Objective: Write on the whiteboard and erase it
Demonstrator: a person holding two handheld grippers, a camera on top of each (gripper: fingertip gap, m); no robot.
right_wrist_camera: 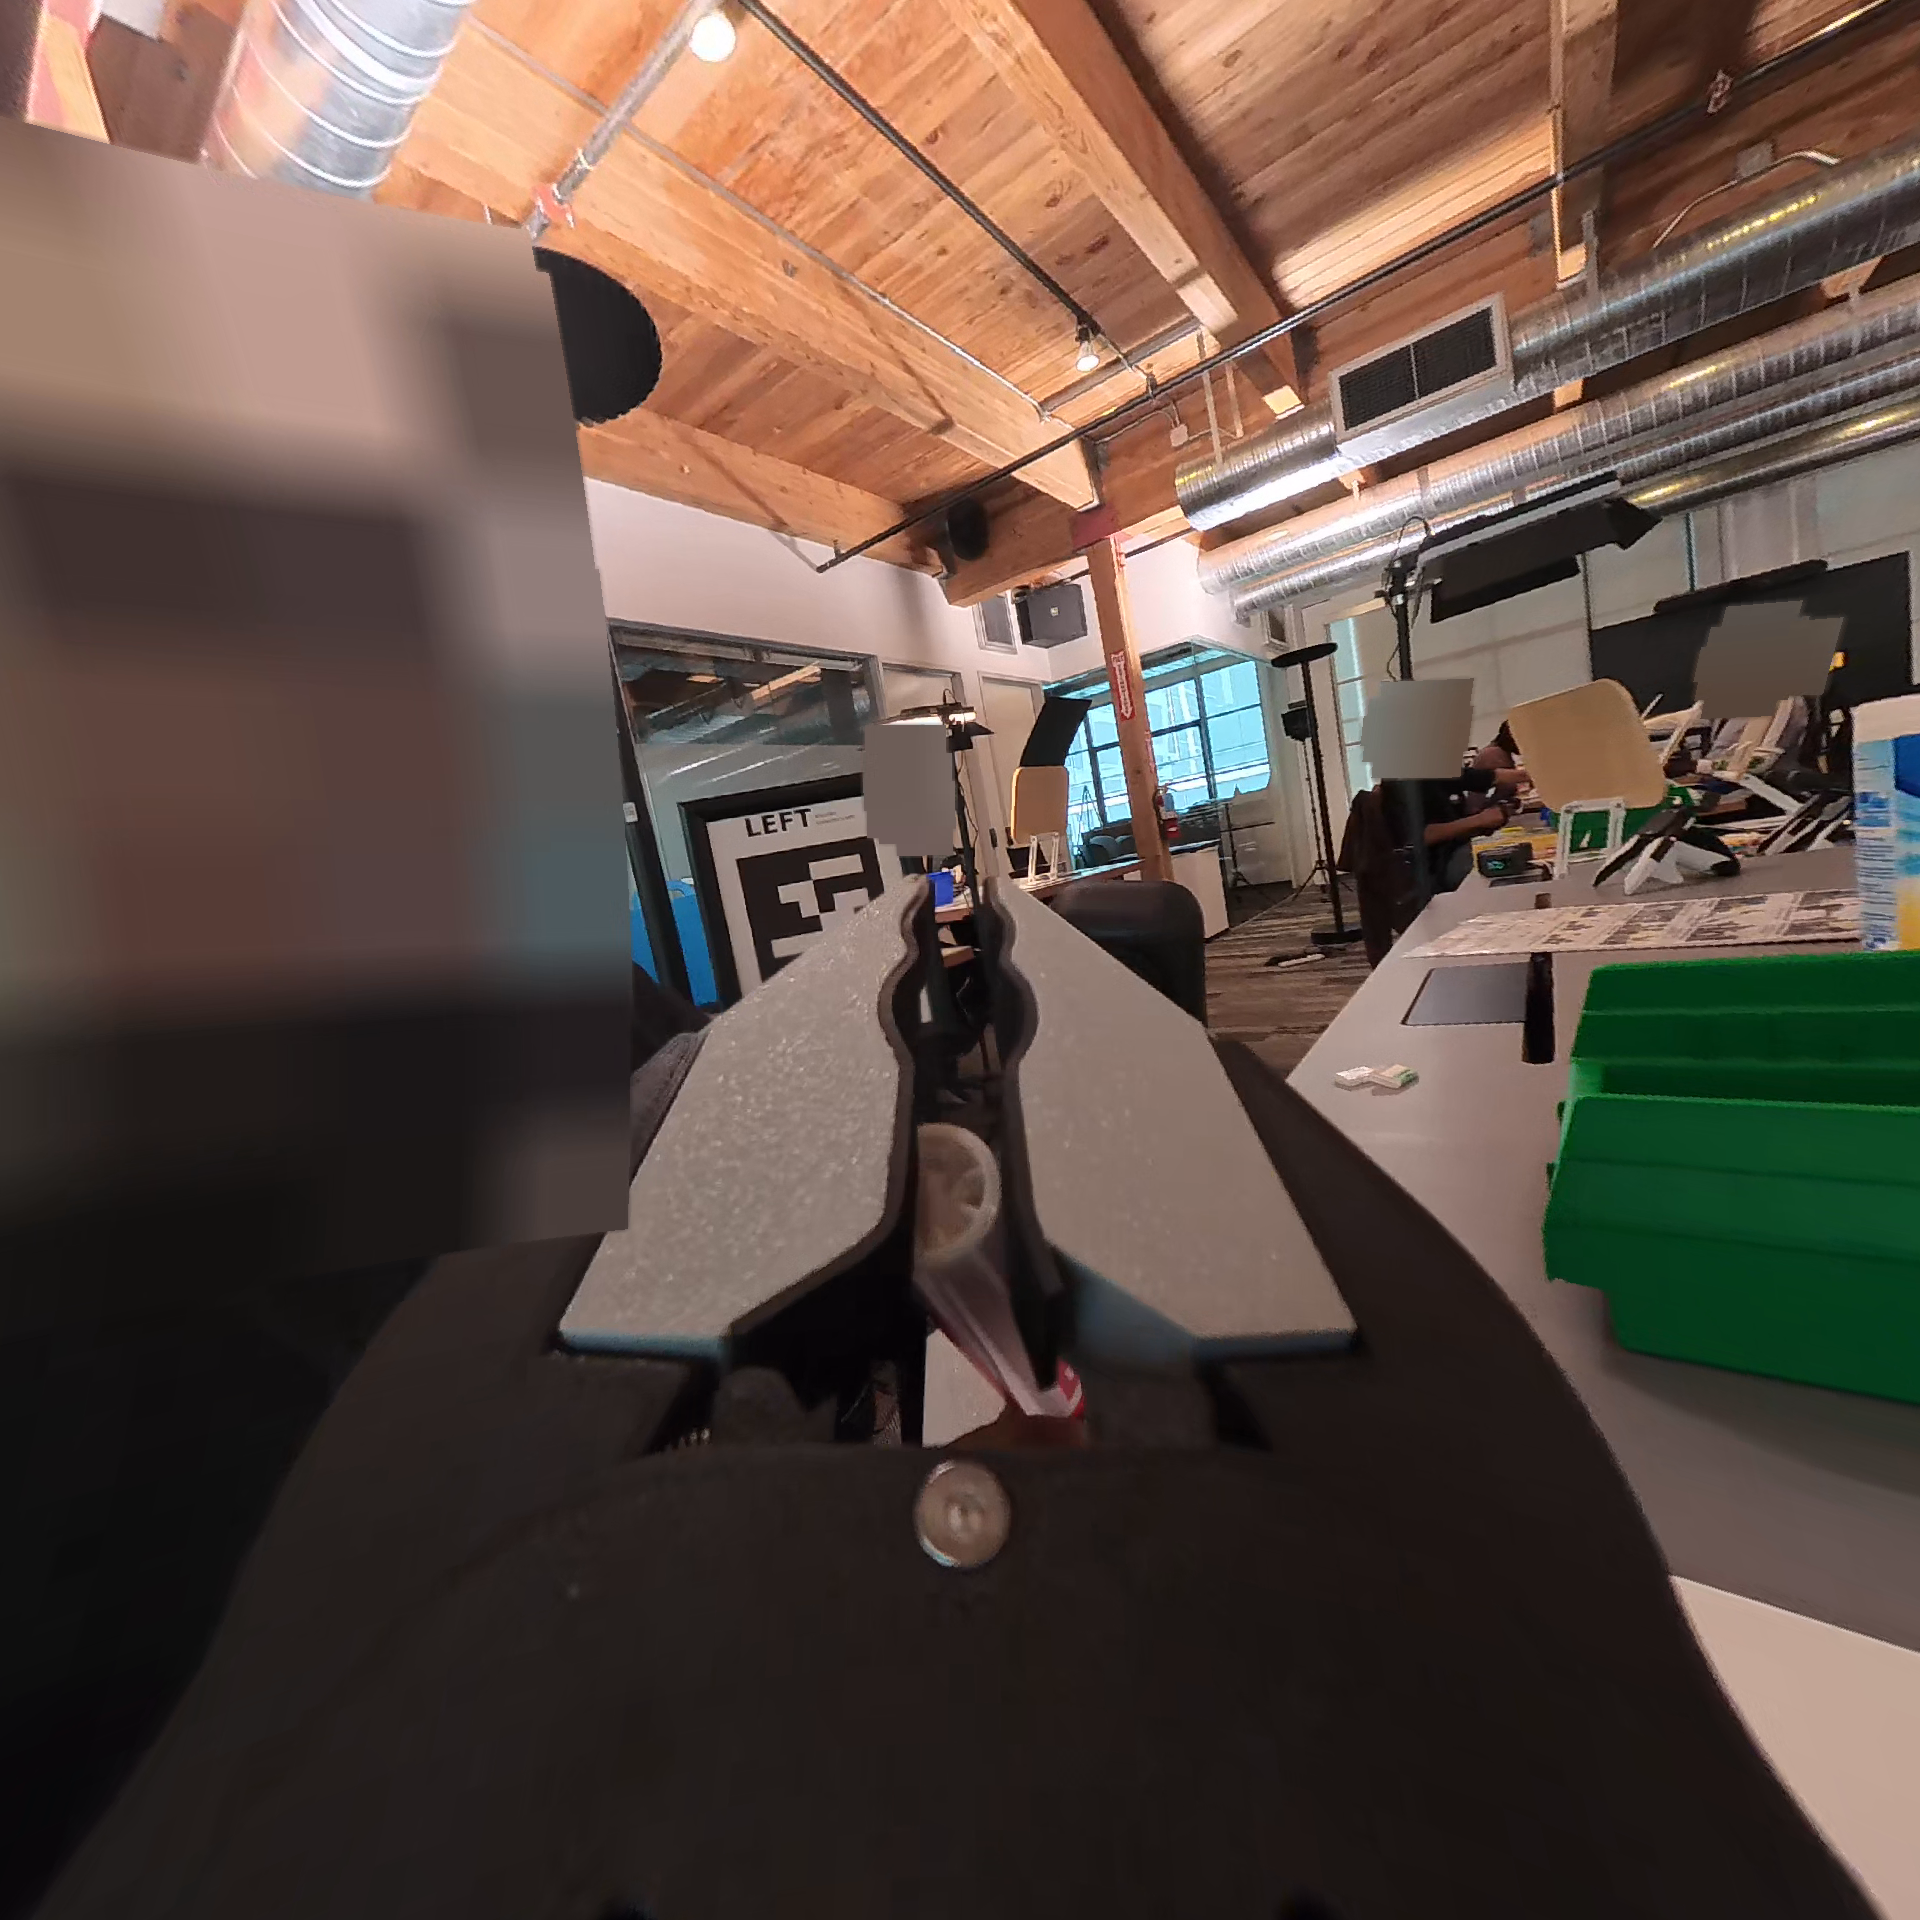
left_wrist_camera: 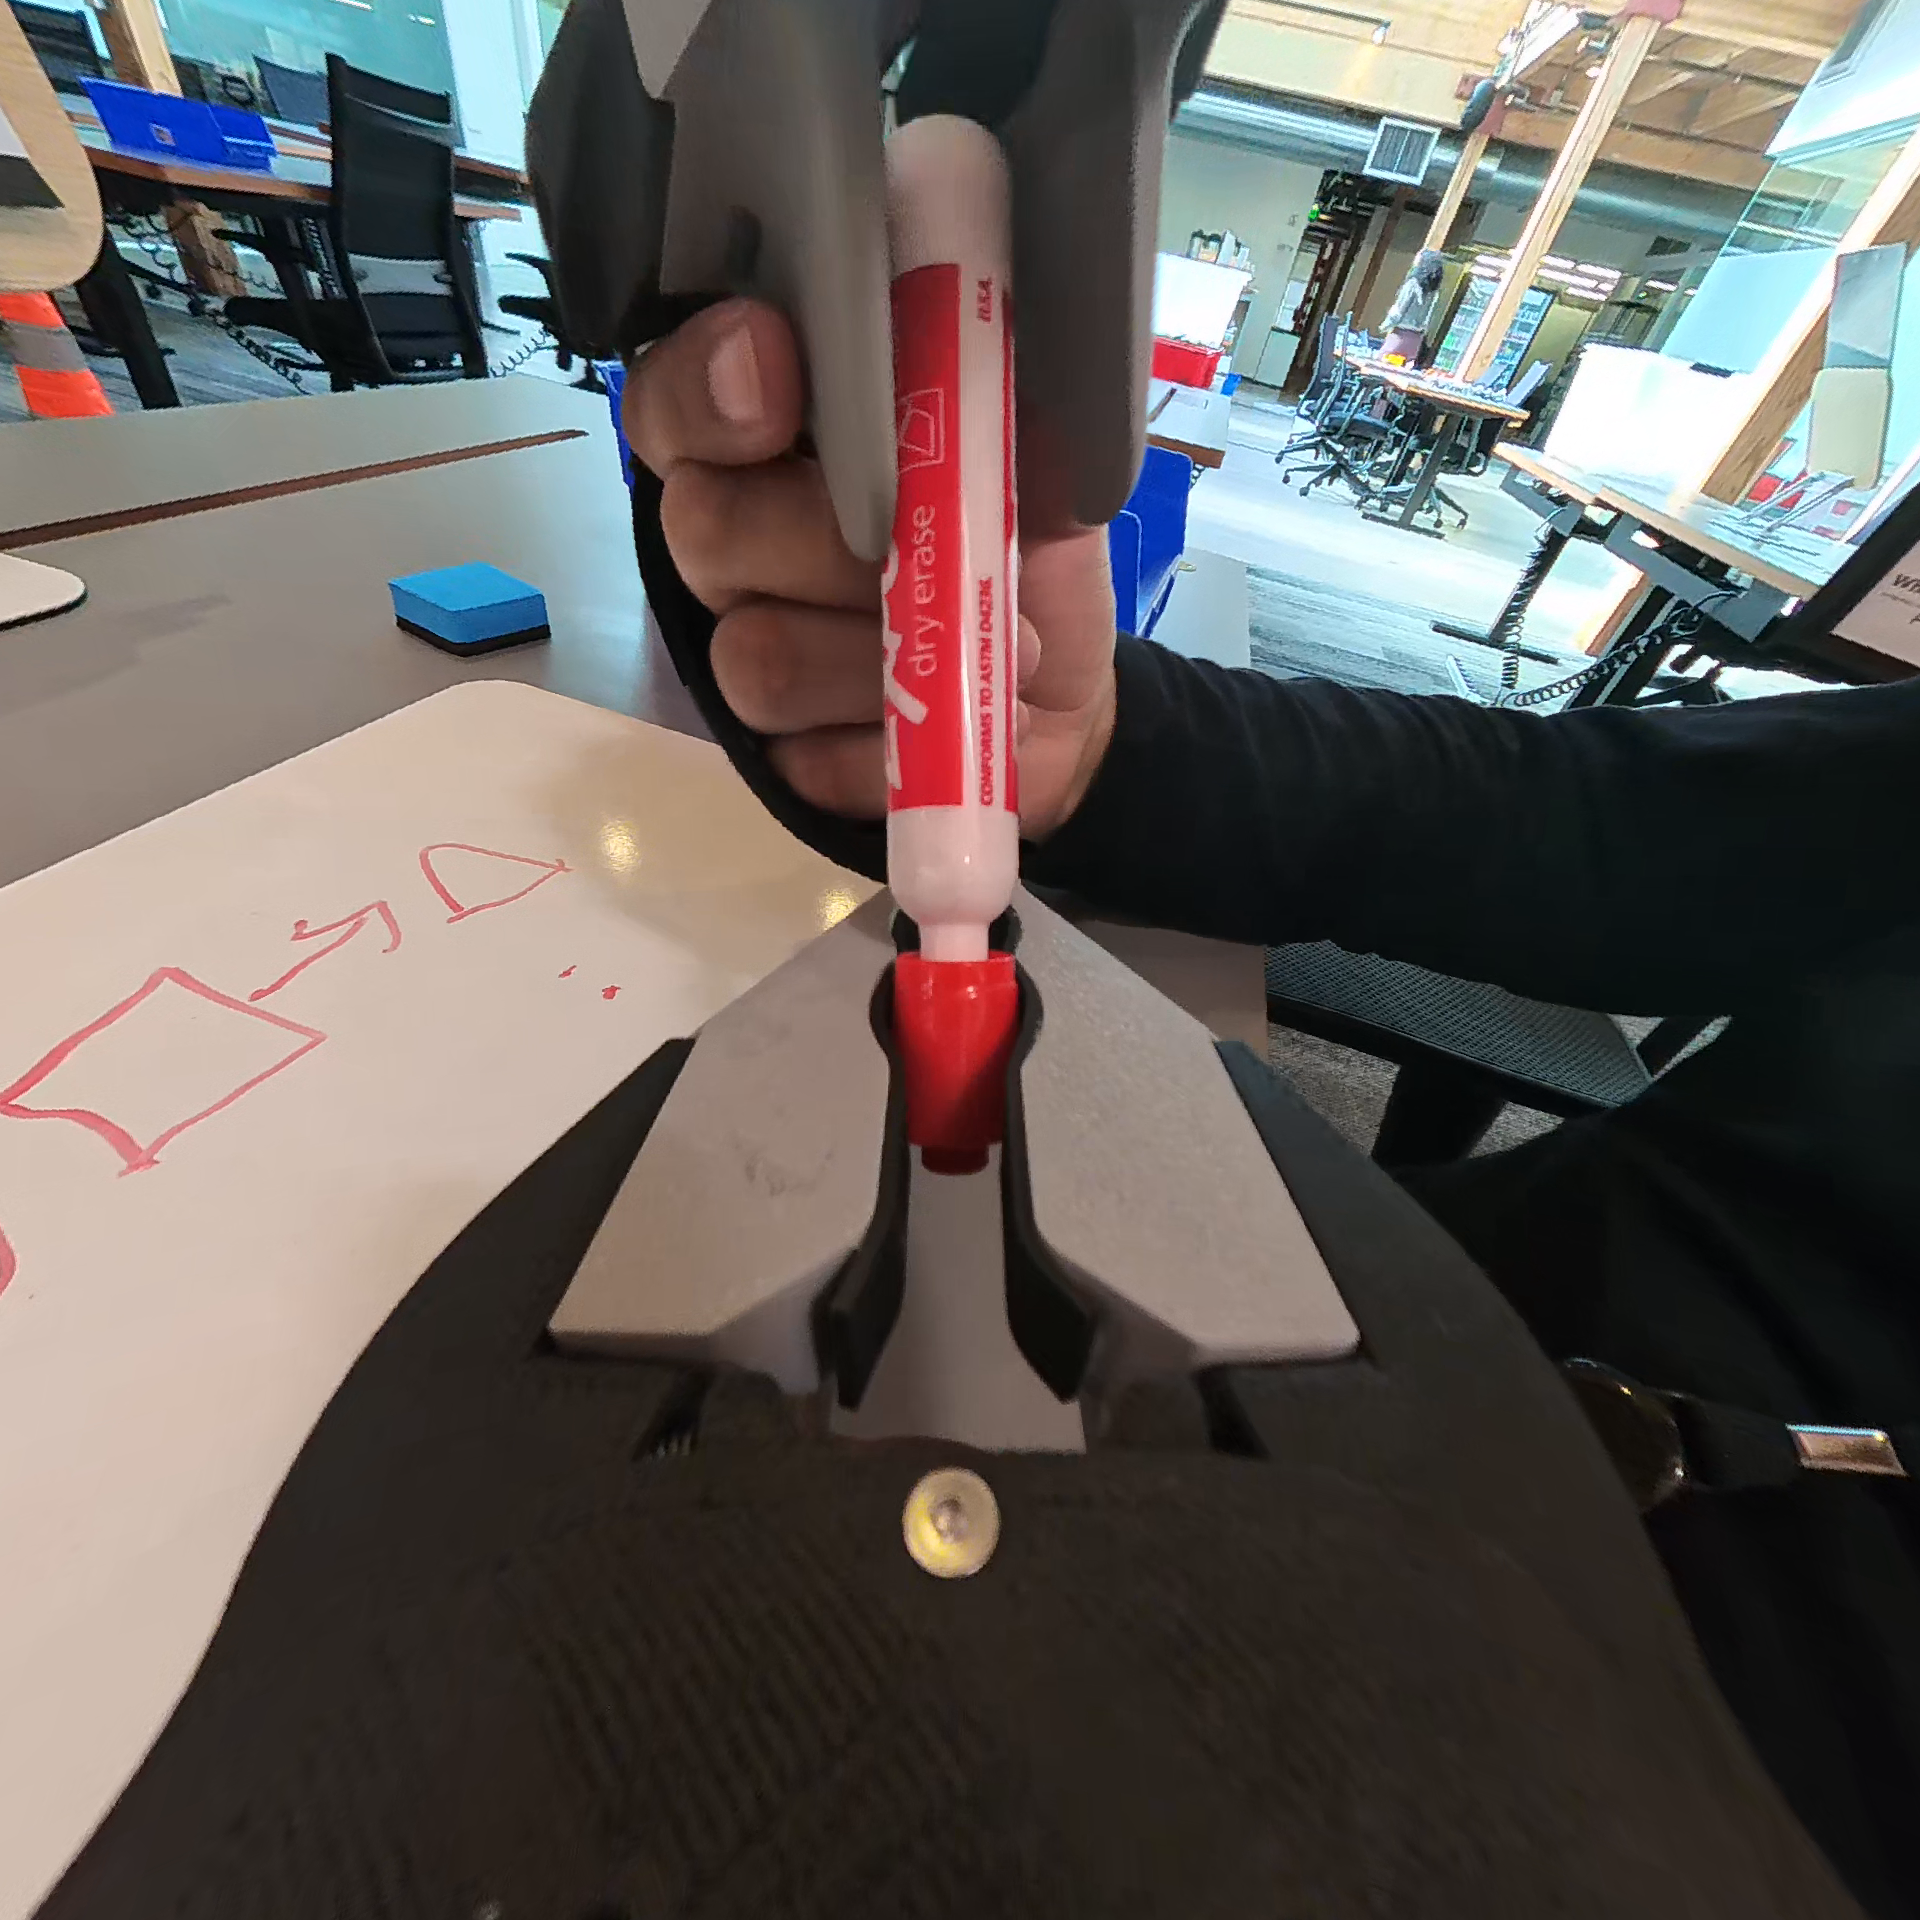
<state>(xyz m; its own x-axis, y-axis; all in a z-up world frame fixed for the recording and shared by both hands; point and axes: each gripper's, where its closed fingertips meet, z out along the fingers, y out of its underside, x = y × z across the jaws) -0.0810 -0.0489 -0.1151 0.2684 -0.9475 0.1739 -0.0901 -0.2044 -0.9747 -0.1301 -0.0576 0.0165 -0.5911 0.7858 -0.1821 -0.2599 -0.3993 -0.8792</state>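
In the left wrist view my left gripper [left_wrist_camera: 956,1029] is shut on the red marker cap [left_wrist_camera: 954,1060]. The white and red dry-erase marker [left_wrist_camera: 948,540] stands upright with its tip end seated in the cap. The right gripper [left_wrist_camera: 894,343], held in a hand, is shut on the marker's upper barrel. In the right wrist view my right gripper [right_wrist_camera: 961,997] points upward and the marker [right_wrist_camera: 966,1236] shows end-on low between its fingers. The whiteboard [left_wrist_camera: 343,1091] lies at the left with red shapes drawn on it. A blue eraser [left_wrist_camera: 470,608] lies on the table beyond the board.
The grey table [left_wrist_camera: 260,540] carries the board. Blue bins [left_wrist_camera: 1148,551] stand behind the hand. Green bins [right_wrist_camera: 1745,1174] stand on the table at right in the right wrist view. A black-sleeved arm [left_wrist_camera: 1507,821] crosses from the right. Office chairs and desks fill the background. The left gripper's tips are roughly 12 cm from the right gripper's.
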